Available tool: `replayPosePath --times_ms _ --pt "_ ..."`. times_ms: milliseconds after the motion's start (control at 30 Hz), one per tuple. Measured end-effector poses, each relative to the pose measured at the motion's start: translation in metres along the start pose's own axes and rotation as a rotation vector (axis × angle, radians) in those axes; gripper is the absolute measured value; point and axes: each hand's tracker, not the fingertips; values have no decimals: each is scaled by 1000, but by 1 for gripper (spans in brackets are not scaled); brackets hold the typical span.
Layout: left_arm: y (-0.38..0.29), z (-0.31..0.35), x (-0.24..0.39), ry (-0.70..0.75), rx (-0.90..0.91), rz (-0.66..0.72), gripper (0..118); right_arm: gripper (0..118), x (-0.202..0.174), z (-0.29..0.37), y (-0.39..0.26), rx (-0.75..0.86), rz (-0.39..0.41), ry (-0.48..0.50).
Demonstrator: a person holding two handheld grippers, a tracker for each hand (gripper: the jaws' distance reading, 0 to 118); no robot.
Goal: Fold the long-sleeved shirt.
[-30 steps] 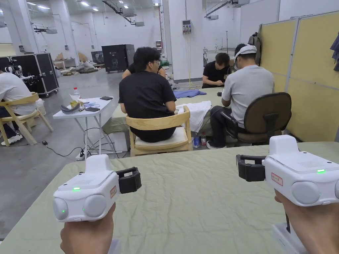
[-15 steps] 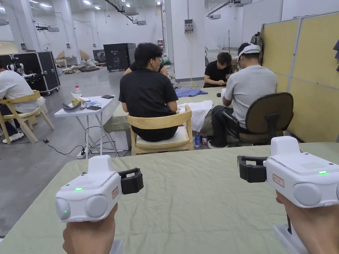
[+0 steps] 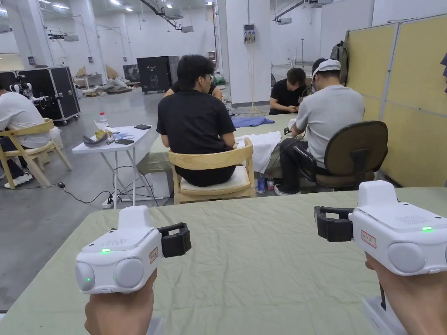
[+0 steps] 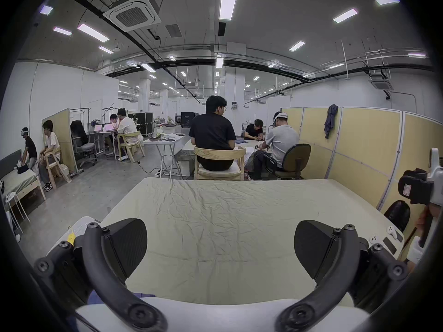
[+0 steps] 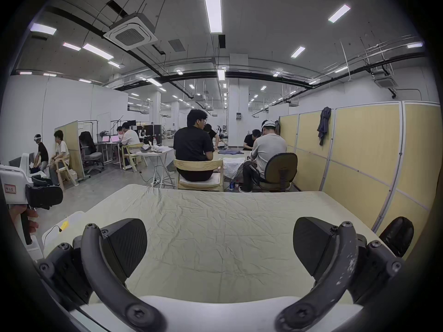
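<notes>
Both tongs are held level above a counter (image 3: 262, 261) covered with a wrinkled pale green sheet. The left tongs (image 4: 220, 248) are spread wide with nothing between the jaws, as seen in the left gripper view; the right tongs (image 5: 220, 246) are likewise spread wide and empty in the right gripper view. In the head view the left tongs (image 3: 177, 240) are found at about 8 o'clock and the right tongs (image 3: 331, 224) at about 4 o'clock, each gripped by a hand from below.

No long-sleeved shirt can be made out on the stretch of sheet ahead of the tongs. A sliver of blue-grey fabric (image 4: 143, 295) is glimpsed at 6 o'clock in the left gripper view, at the near edge below the jaws; whether this is the shirt cannot be told.

A long-sleeved shirt is judged to be light, limp and prone to bunching, so it would best be taken at seams or thicker edges: the shoulders, the hem corners or the cuffs, with one pinch per tongs so that the cloth is kept spread. Only one layer should be caught if the garment is to be laid flat first. The folding itself is judged not yet begun.
</notes>
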Motion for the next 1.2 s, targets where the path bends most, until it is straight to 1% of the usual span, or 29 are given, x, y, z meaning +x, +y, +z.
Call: replayPosePath --times_ms 1200 --pt "-5 1 -2 -10 -2 -5 118 118 -4 -3 -6 -17 -3 9"
